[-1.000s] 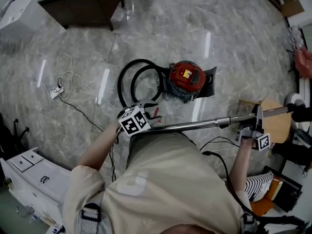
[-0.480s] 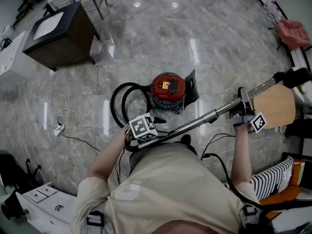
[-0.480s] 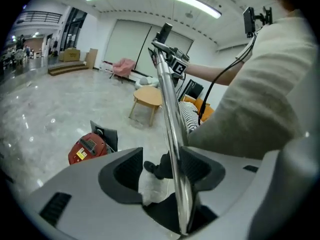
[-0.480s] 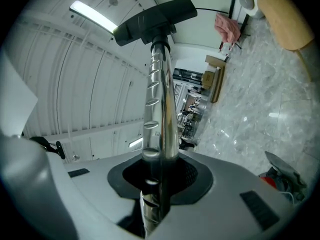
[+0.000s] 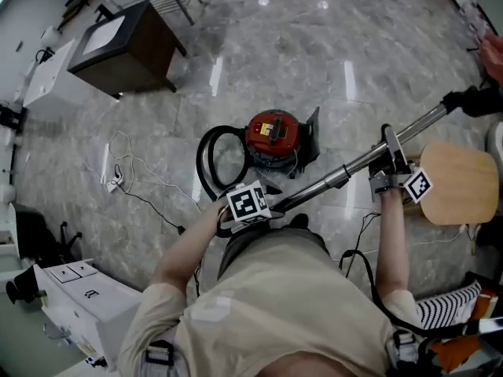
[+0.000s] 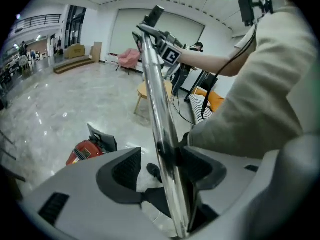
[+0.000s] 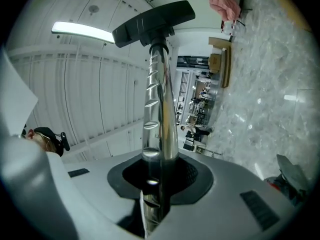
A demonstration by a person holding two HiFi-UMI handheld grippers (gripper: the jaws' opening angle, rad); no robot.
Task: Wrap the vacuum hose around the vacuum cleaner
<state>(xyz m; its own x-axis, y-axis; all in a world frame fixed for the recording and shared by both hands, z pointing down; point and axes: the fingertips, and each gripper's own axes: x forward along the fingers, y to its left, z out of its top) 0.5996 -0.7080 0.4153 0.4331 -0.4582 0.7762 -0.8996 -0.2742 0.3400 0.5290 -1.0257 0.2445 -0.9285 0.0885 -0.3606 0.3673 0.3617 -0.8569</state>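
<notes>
The red canister vacuum cleaner (image 5: 273, 134) stands on the marble floor, with its black hose (image 5: 211, 159) looped at its left. The chrome wand (image 5: 357, 165) slants up to the right and ends in a black floor head (image 5: 474, 100). My left gripper (image 5: 258, 207) is at the wand's lower end. Its jaws are opening: the wand (image 6: 161, 109) leans on the right pad (image 6: 201, 165), and the left pad (image 6: 125, 168) stands apart. My right gripper (image 5: 393, 171) is shut on the wand (image 7: 160, 109) farther up, below the floor head (image 7: 152, 15).
A dark wooden cabinet (image 5: 130, 47) stands far left. A white cord with a power strip (image 5: 115, 182) trails on the floor. A round wooden seat (image 5: 460, 183) is at the right, a white drawer unit (image 5: 71, 305) at the lower left. A black cable (image 5: 357, 238) hangs by my right arm.
The wand has swung from nearly level to slanting up to the right. The right gripper has risen with it. The left gripper now sits closer to the vacuum cleaner.
</notes>
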